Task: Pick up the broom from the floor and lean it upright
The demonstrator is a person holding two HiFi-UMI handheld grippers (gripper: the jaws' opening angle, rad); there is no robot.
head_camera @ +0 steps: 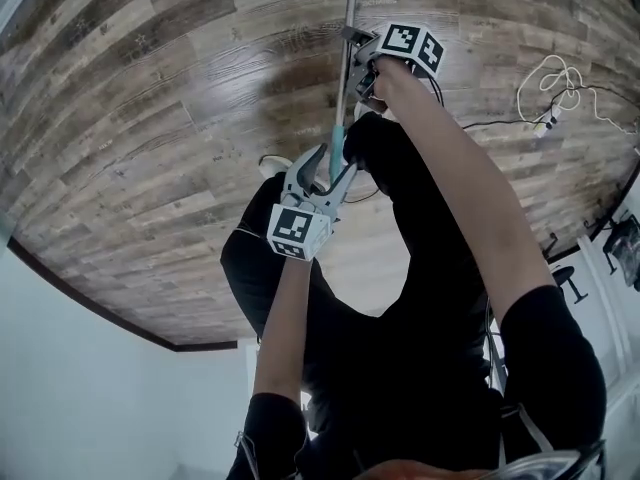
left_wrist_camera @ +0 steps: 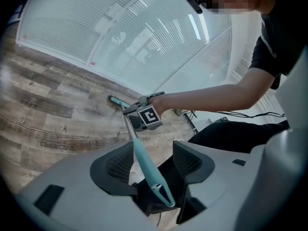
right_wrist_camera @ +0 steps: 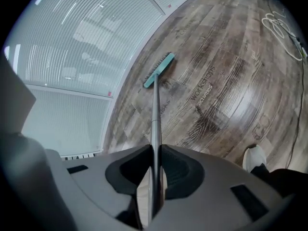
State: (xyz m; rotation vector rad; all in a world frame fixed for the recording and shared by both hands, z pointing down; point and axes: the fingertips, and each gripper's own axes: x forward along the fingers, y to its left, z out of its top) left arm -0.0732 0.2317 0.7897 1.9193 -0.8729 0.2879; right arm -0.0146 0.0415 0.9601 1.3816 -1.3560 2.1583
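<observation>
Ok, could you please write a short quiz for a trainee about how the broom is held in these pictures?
1. True or false: the right tongs are shut on the metal shaft of the broom.
2. What lies between the open left tongs? A) the broom's handle end B) a cable C) nothing
3. Fill in: the brush head is ____ in colour.

Key: 1 true; 2 A; 3 teal.

Teal head and grip on broom point(right_wrist_camera: 155, 124), silver-grey shaft. Grey-brown wood-plank floor point(head_camera: 150, 118), streaked grain. Pale grey left tongs point(head_camera: 325, 166) and right tongs point(head_camera: 358, 68); dark ribbed pads point(left_wrist_camera: 118, 165); black-and-white square markers point(head_camera: 300, 231). Black sleeves point(head_camera: 550, 358). White cable point(head_camera: 555, 78). White, finely striped blinds point(right_wrist_camera: 72, 42).
</observation>
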